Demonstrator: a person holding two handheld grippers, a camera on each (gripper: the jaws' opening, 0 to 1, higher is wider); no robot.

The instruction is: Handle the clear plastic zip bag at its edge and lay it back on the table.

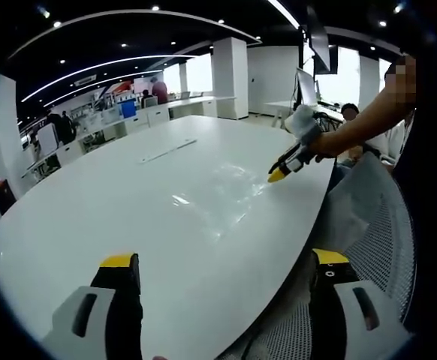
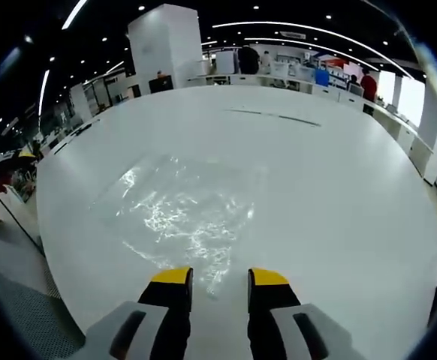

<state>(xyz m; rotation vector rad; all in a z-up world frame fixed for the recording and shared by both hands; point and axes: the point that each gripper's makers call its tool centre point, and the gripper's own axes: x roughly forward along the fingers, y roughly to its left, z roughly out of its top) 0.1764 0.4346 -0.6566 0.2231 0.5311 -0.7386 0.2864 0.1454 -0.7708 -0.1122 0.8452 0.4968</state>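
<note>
Clear plastic zip bag point(image 2: 177, 206) lies flat and crinkled on the white bench point(image 2: 339, 195), directly ahead of the right hand-held gripper point(image 2: 220, 279), whose yellow-tipped jaws stand spread with a gap, just at the bag's near edge and gripping nothing; its long axis seems to run away from that gripper and to the left. In the left gripper view the right hand-held gripper point(image 1: 277, 175) reaches low over the bench's rim from an outstretched forearm point(image 1: 361, 124), while the left hand-held gripper point(image 1: 226, 262) hangs well back with jaws wide apart, so the right is the nearer.
</note>
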